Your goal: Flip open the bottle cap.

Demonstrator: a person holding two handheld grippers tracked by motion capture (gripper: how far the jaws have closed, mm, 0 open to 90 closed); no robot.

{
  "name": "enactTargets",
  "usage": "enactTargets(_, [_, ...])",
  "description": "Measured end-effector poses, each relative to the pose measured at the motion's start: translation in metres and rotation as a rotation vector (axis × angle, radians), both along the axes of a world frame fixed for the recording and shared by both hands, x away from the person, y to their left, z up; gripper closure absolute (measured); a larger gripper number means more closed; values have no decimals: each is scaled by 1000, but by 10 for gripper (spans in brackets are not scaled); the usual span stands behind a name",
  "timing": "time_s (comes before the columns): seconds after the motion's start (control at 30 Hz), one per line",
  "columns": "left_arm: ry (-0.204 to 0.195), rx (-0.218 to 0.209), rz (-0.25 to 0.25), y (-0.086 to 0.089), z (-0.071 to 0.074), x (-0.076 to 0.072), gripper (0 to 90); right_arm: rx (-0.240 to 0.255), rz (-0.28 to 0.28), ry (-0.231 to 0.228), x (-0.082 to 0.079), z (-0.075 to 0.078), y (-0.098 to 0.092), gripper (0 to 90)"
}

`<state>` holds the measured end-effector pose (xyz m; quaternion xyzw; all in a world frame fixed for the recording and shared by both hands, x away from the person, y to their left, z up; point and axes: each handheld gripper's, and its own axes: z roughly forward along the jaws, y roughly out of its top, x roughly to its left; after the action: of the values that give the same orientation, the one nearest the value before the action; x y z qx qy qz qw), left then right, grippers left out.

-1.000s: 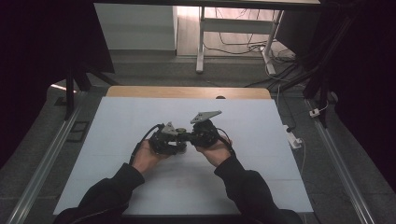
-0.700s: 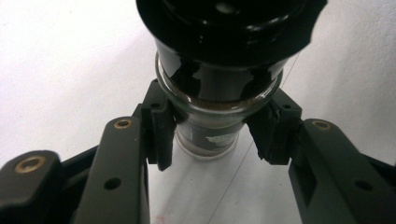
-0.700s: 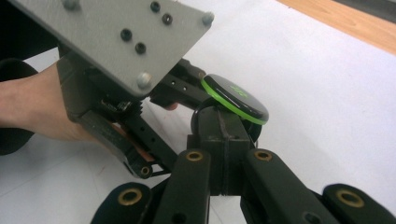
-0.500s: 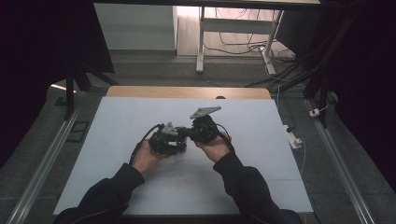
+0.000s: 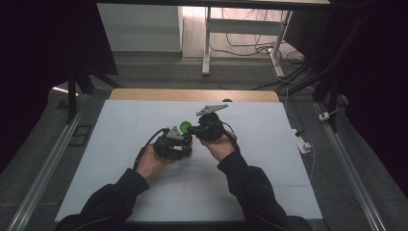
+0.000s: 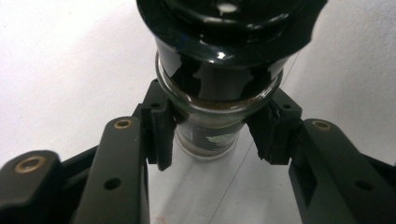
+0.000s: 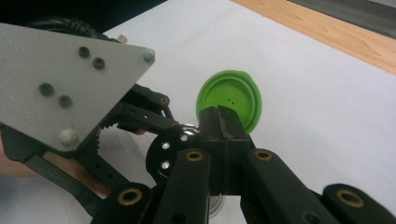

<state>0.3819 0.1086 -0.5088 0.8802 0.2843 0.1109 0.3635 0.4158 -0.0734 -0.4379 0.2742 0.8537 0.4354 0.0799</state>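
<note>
the left gripper [image 6: 215, 140] is clamped across the neck of a small glass jar with a black perforated top [image 6: 219, 60]. the right gripper [image 7: 223, 122] pinches the round green plastic lid [image 7: 231, 99], lifted just beside the jar.

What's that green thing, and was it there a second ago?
The green lid has come into sight: the right gripper, jaws shut on its edge, has lifted it off the jar. One second ago no green showed between the grippers. The left gripper keeps its jaws shut on the jar's neck, and both hands stay mid-table.
</note>
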Motion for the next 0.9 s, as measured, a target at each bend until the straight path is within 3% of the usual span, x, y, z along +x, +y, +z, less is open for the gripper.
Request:
enactTargets(0.27, [3, -7, 4, 0, 0, 1, 532, 0, 8, -7, -3, 0, -1, 894])
enactTargets(0.53, [28, -19, 22, 2, 1, 2, 518, 10, 12, -6, -8, 2, -3, 820])
enactTargets(0.7, [23, -12, 35, 5, 4, 0, 453, 8, 19, -22, -14, 8, -6, 735])
enactTargets(0.9, [54, -70, 65, 16, 10, -4, 380, -8, 19, -36, -22, 10, -10, 625])
